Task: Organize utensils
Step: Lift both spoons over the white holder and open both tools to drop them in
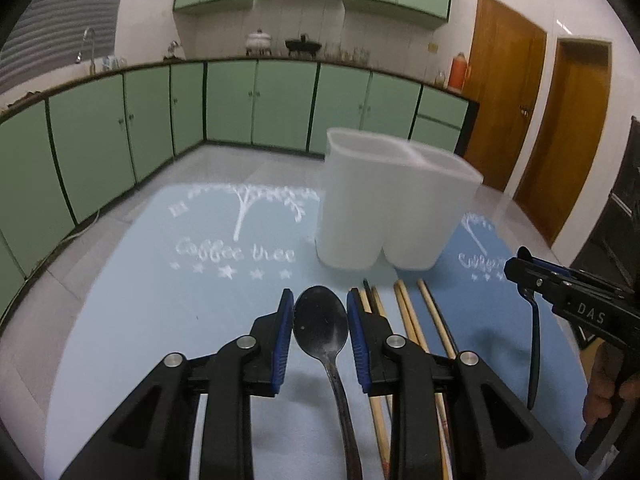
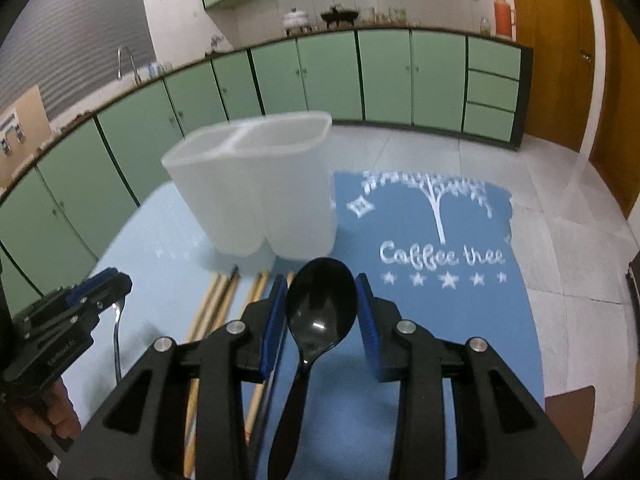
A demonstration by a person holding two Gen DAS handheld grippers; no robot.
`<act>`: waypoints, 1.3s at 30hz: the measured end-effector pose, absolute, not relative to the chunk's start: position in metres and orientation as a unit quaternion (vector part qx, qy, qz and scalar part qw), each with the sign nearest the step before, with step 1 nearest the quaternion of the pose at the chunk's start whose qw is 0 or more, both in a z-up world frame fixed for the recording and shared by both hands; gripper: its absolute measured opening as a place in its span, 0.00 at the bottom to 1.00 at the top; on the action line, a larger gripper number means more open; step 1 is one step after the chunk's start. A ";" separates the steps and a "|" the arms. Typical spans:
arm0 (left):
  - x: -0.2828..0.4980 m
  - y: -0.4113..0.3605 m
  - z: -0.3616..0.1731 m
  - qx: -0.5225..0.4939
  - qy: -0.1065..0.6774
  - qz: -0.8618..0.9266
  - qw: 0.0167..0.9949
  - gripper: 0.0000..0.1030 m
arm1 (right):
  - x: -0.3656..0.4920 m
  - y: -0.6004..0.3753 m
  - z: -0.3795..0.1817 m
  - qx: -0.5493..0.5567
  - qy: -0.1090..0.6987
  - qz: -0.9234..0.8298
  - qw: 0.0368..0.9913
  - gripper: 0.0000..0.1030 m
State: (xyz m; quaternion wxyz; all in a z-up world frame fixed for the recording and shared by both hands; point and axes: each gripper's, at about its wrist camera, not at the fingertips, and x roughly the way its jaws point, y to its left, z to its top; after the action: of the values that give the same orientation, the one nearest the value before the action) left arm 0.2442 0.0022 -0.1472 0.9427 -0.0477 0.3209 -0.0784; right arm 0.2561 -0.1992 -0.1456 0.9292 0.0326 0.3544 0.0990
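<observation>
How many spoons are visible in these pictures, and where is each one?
2. A metal spoon sits between the left gripper's pads; a black plastic spoon between the right gripper's pads. More may be hidden under the grippers.

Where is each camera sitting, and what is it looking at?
Left wrist: sits on the left tongs, looking forward and down at a metal spoon they grip; the right tongs and a hand show.
Right wrist: sits on the right tongs, looking at a black spoon they grip; the left tongs show.
Both see the white holder, chopsticks and blue mats.
</observation>
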 end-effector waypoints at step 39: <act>0.372 -0.016 -0.034 -0.076 0.188 -0.126 0.971 0.25 | 0.406 -0.193 -0.075 0.041 0.180 0.054 0.981 0.32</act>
State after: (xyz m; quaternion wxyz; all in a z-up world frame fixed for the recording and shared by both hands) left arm 0.3716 -0.0163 -0.0339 0.9710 -0.0755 0.1882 -0.1262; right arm 0.4055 -0.1930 -0.0748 0.9813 0.0413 0.1800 0.0541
